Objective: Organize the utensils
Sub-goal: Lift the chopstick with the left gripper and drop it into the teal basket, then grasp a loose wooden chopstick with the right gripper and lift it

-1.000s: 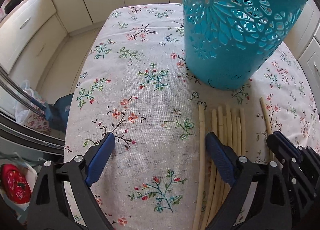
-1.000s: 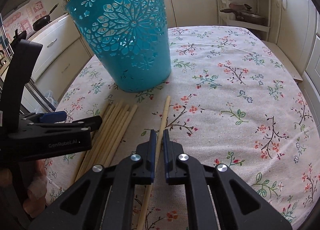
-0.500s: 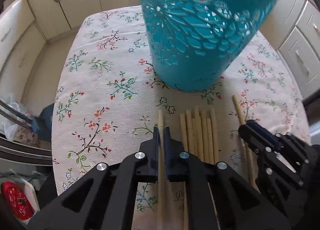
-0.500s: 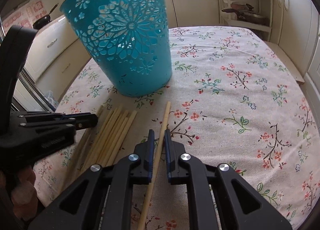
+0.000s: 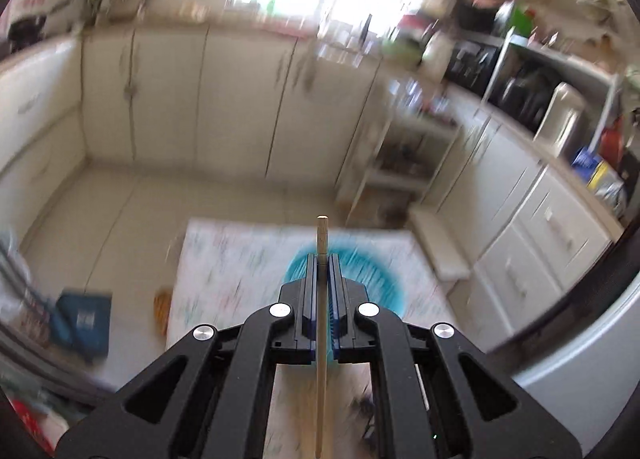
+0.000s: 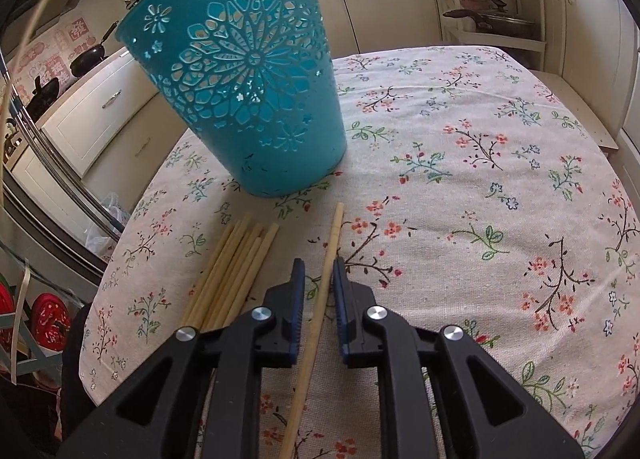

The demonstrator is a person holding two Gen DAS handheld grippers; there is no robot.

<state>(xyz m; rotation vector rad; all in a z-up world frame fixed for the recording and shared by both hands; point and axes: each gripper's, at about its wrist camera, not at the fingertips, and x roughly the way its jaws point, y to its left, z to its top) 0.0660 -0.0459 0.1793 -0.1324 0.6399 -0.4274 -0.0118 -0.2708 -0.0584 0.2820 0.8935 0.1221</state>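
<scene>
Left wrist view, heavy motion blur. Left gripper [image 5: 322, 259] sits at lower centre of the frame, jaws clamped on one chopstick [image 5: 321, 339]. The stick runs straight up the frame between the blue pads, its tip clear above them and its other end near the bottom edge. Behind the jaws lies the bin [image 5: 376, 279], a blurred teal patch at centre, standing on the floral tabletop [image 5: 224, 259]. Cream cabinets [image 5: 224, 99] fill the upper half; a bright window is at top centre.

Right wrist view, sharp. Right gripper [image 6: 319, 275] is at lower centre, jaws opening. A single stick [image 6: 326, 271] lies between them on the cloth, and neither pad appears to press on it. It runs from the bottom edge up toward the bin [image 6: 248, 91], its tip stopping just short of the bin's base. The teal bin, with cut-out flower pattern, stands upright at upper left of centre on the tabletop [image 6: 480, 187]. A bundle [image 6: 232, 271] of sticks lies side by side on the cloth, just left of the jaws, below the bin. A thin pale streak at the upper left edge is too blurred to identify.
</scene>
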